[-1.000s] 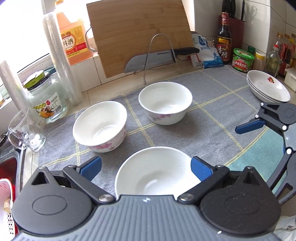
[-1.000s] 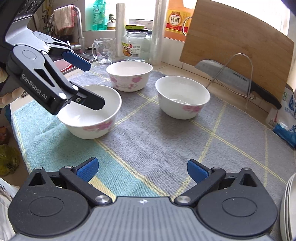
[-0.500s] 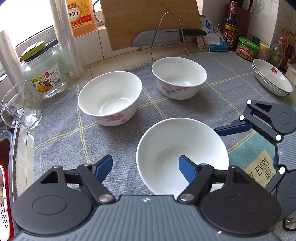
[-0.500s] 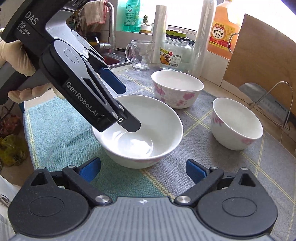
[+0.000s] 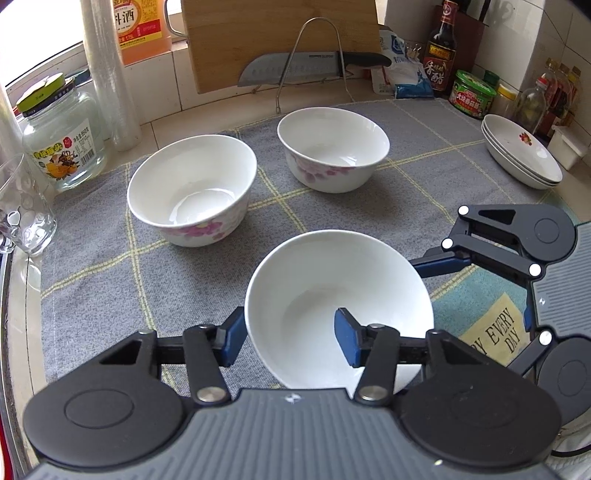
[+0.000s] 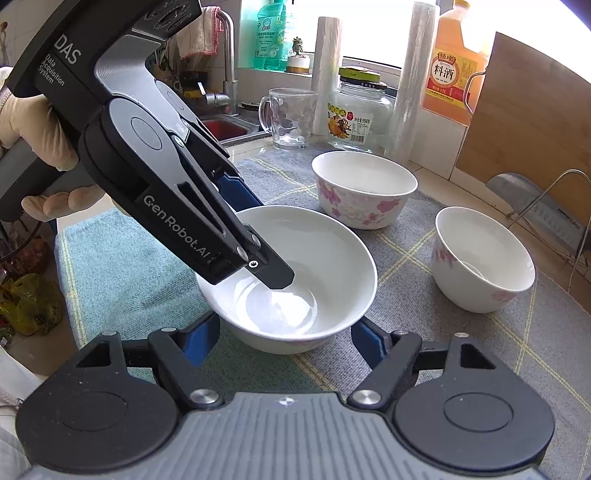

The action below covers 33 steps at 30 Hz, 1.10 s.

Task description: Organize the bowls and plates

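Three white bowls with pink flowers stand on a grey checked mat (image 5: 110,277). My left gripper (image 5: 290,341) is shut on the near bowl (image 5: 325,295), one pad outside its left wall and one inside. In the right wrist view the left gripper (image 6: 267,240) reaches down into that near bowl (image 6: 325,258). My right gripper (image 6: 286,332) straddles the bowl's lower wall; its jaws are closing and both pads look in touch with it. The second bowl (image 5: 192,192) and third bowl (image 5: 332,147) stand apart behind. A stack of plates (image 5: 521,151) sits at the far right.
A glass jar (image 5: 62,147) and a glass mug (image 5: 22,206) stand at the mat's left. A cutting board (image 5: 280,33) and a knife (image 5: 295,70) on a wire rack line the back wall, with bottles and a green tin (image 5: 472,94) beside. A sink (image 6: 221,129) lies far left.
Both grippers moved in on the near bowl. The left jaws went from wide open to shut on its wall. The right jaws narrowed around its base.
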### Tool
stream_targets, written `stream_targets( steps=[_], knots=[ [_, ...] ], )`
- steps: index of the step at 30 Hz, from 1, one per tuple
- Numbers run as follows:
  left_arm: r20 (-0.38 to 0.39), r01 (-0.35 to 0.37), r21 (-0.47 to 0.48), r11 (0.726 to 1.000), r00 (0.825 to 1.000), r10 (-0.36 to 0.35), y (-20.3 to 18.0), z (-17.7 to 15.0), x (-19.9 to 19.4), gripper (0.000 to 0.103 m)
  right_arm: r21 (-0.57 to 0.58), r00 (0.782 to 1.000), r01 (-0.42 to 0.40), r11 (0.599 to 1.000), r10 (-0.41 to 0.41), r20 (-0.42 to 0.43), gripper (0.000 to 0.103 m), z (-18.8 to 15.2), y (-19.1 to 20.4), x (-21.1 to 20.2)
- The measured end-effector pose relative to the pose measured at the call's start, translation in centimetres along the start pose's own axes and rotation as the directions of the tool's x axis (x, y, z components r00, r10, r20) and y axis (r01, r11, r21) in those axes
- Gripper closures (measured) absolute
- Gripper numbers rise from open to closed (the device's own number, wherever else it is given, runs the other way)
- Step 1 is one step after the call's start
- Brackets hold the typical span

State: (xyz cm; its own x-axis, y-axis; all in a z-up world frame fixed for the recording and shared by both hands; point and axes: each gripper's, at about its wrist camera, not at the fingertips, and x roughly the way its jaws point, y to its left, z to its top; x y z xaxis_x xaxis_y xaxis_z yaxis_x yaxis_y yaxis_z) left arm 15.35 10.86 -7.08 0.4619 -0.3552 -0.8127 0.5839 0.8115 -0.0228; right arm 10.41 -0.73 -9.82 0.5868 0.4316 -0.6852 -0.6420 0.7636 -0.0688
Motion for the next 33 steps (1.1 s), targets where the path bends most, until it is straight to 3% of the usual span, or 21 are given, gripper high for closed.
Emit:
stream_targets(
  steps=[18,33],
  knots=[
    [0.011,0.016,0.028,0.999,1.000,-0.016,-1.0,0.6,-0.3,0.054,0.012,1.000,0.023,1.000,-0.023,0.009,0.021,-0.1,-0.5,-1.7],
    [0.021,0.113,0.156,0.981,0.993,-0.118,-6.7,3.8,1.8,0.054,0.110,0.988,0.153,0.982,-0.152,-0.016,0.021,-3.6,-3.7,-6.6]
  ],
)
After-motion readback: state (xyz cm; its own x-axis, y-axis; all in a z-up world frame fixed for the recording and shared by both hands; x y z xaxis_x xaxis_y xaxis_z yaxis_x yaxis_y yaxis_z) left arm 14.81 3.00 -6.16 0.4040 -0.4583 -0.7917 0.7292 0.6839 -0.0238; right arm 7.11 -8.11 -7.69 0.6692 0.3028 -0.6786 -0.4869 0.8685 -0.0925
